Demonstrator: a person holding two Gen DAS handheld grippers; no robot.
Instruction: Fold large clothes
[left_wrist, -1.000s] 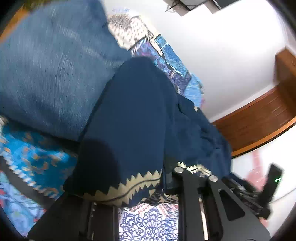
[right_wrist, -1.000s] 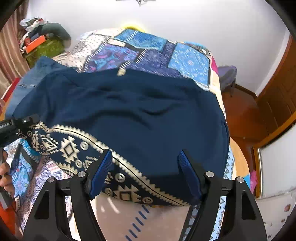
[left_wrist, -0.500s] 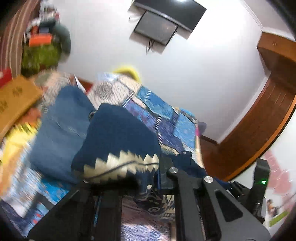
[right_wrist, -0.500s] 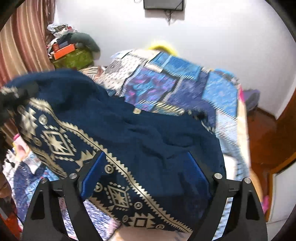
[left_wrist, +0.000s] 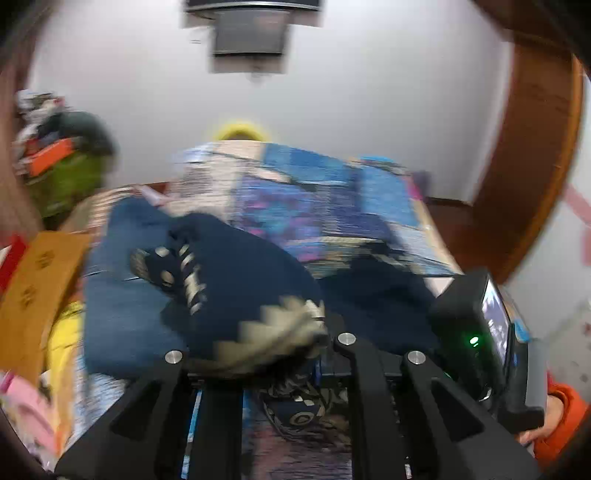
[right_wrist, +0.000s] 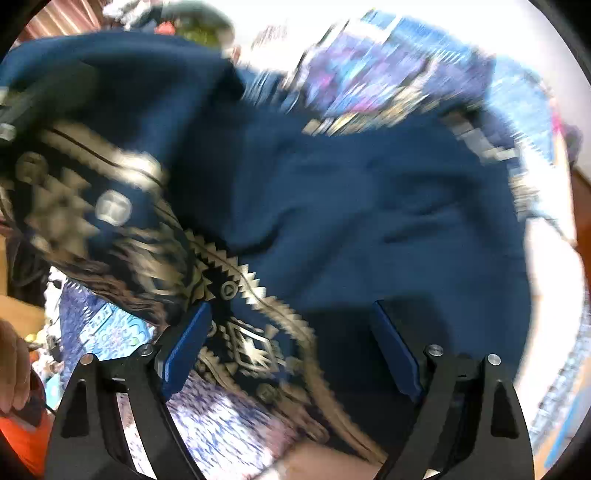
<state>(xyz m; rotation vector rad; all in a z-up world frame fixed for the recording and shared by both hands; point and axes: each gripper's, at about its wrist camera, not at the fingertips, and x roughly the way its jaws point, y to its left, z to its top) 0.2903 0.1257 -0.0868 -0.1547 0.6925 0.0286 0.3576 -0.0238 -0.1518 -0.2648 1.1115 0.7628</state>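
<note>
While our left gripper pinches the garment's hem above the bed, our right gripper gapes empty over it.

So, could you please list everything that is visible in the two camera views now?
garment: one, navy with cream border, on the bed.
bedspread: one, blue-purple patchwork, covering the bed.
denim cloth: one, blue, left of the garment.
screen: one, dark, on the wall.
cardboard box: one, brown, left of the bed.
left tool: one, black, shut on the garment's hem.
right tool: one, black with blue pads, open over the garment.
</note>
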